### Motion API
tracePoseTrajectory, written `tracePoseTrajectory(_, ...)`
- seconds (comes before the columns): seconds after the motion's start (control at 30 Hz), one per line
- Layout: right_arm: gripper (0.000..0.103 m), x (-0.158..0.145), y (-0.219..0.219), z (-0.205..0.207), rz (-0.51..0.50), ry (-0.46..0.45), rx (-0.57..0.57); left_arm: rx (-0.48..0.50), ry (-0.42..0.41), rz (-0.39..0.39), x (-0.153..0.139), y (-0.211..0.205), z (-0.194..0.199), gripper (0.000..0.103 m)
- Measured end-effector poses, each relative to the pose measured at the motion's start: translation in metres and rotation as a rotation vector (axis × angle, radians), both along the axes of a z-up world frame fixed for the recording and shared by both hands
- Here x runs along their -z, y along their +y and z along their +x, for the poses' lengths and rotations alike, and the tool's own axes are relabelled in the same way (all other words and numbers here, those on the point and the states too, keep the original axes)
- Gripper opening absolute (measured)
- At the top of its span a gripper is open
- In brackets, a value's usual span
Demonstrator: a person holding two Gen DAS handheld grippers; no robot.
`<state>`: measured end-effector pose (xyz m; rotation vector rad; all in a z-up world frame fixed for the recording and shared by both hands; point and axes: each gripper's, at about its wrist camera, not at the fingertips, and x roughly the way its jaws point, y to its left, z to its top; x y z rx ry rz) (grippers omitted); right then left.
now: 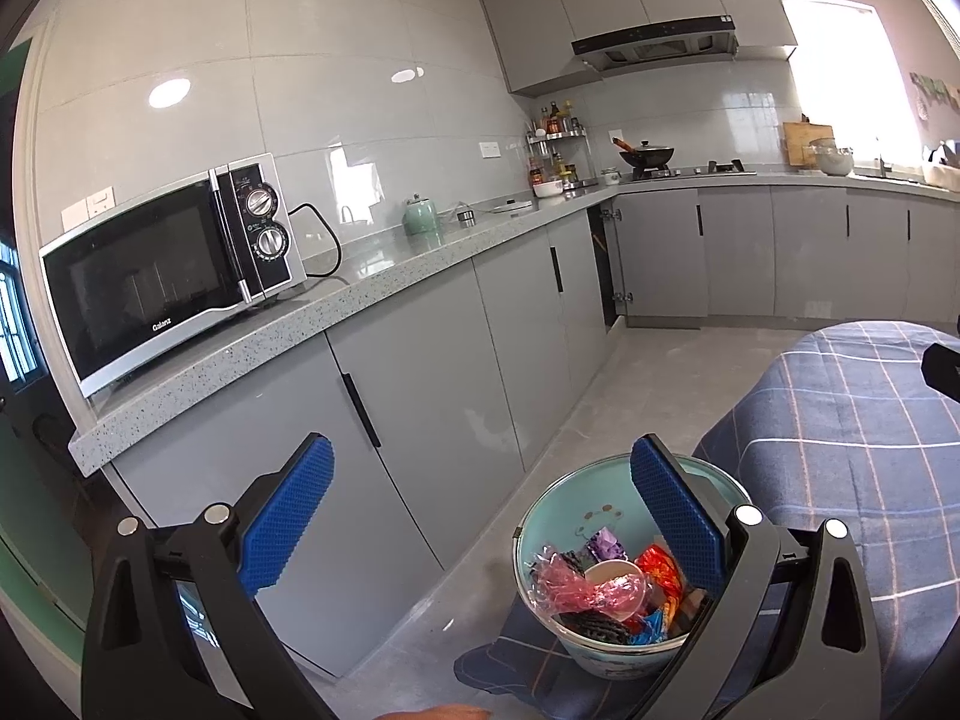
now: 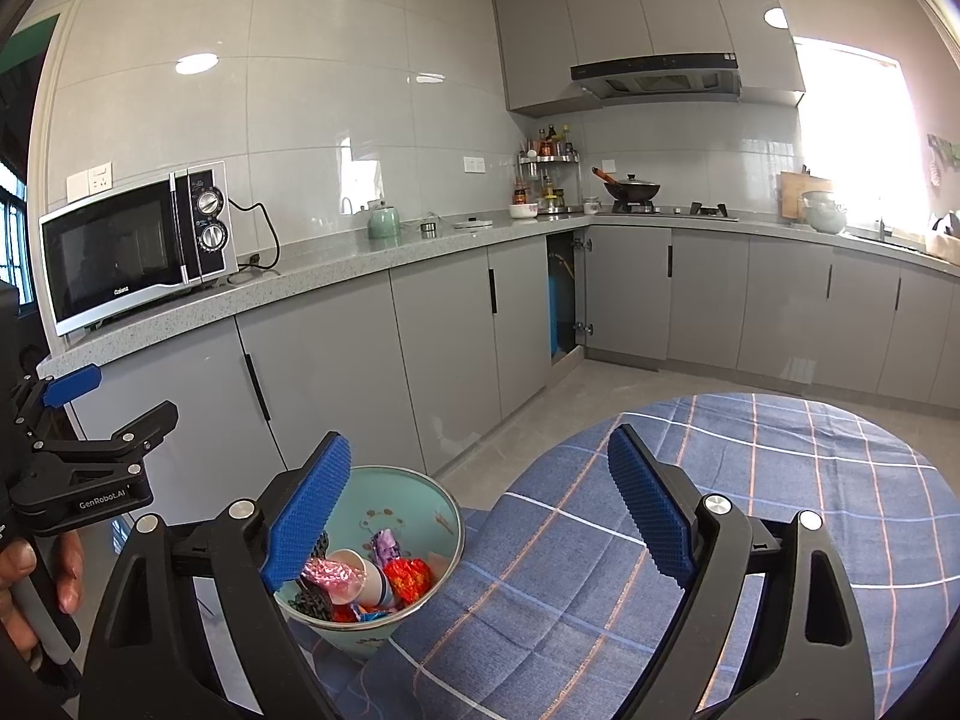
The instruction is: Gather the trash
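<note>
Both tools gape wide, nothing gripped: left tool [image 1: 480,516], right tool [image 2: 480,516]. Trash bin [image 2: 420,486] sits at plaid surface [image 2: 780,480] edge, full w/ wrappers [image 2: 408,579], cup [image 2: 366,576]. Bin base hidden.

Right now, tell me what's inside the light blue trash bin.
The light blue trash bin holds a white paper cup, crumpled pink plastic wrap, an orange-red wrapper, a purple wrapper and a dark mesh piece. Anything beneath that pile is covered.

Both wrist views look slightly down, close over bin [image 1: 606,546], sharing kitchen counter [image 2: 336,276]
</note>
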<state>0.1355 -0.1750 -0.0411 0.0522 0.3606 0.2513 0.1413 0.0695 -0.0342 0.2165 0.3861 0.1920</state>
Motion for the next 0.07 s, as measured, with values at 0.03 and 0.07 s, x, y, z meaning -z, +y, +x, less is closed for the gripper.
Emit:
tracePoseTrajectory(0.03,0.087,0.0,0.0002,0.0001,-0.001,0.0,0.0,0.004,-0.001,-0.002,-0.0005,-0.0003,-0.0005,0.098)
tracePoseTrajectory(0.07,0.087,0.0,0.0,-0.0001,-0.001,0.001,0.001,0.008,-0.003,-0.001,-0.0008,-0.0012,-0.001,0.098)
